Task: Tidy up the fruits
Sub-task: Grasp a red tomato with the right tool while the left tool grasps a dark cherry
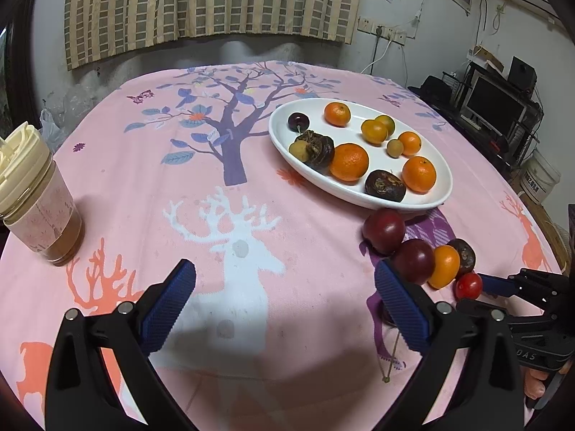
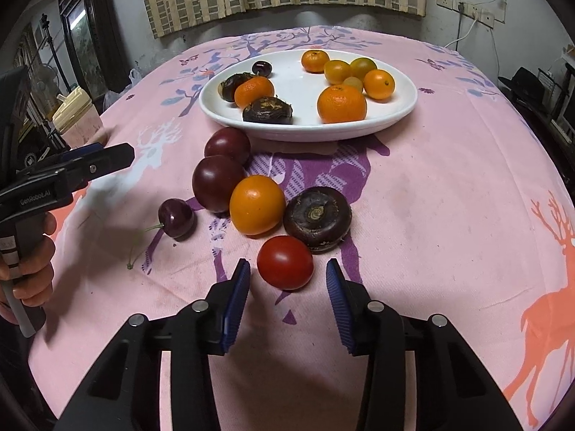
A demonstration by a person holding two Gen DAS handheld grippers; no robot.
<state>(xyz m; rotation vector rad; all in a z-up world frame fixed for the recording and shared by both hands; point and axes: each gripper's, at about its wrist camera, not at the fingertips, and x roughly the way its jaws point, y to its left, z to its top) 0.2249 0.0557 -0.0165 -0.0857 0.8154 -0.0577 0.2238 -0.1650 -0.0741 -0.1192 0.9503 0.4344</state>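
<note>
On the pink cloth a small red tomato (image 2: 285, 262) lies between the fingertips of my right gripper (image 2: 287, 280), which is open, its pads a little apart from the tomato's sides. Just beyond sit an orange (image 2: 257, 204), a dark water chestnut (image 2: 317, 217), two dark red plums (image 2: 217, 183) and a stemmed cherry (image 2: 176, 217). Farther back, the white oval plate (image 2: 305, 131) holds several mandarins, dark chestnuts and a cherry. My left gripper (image 1: 285, 273) hovers open over the white deer print, empty, left of the plums (image 1: 413, 260) and tomato (image 1: 469, 285).
A jar with a cream lid (image 1: 36, 208) stands at the table's left edge. A person's hand (image 2: 32, 269) grips the left tool's handle. Curtain and wall lie behind the table, and a rack with a monitor (image 1: 496, 107) stands off to the right.
</note>
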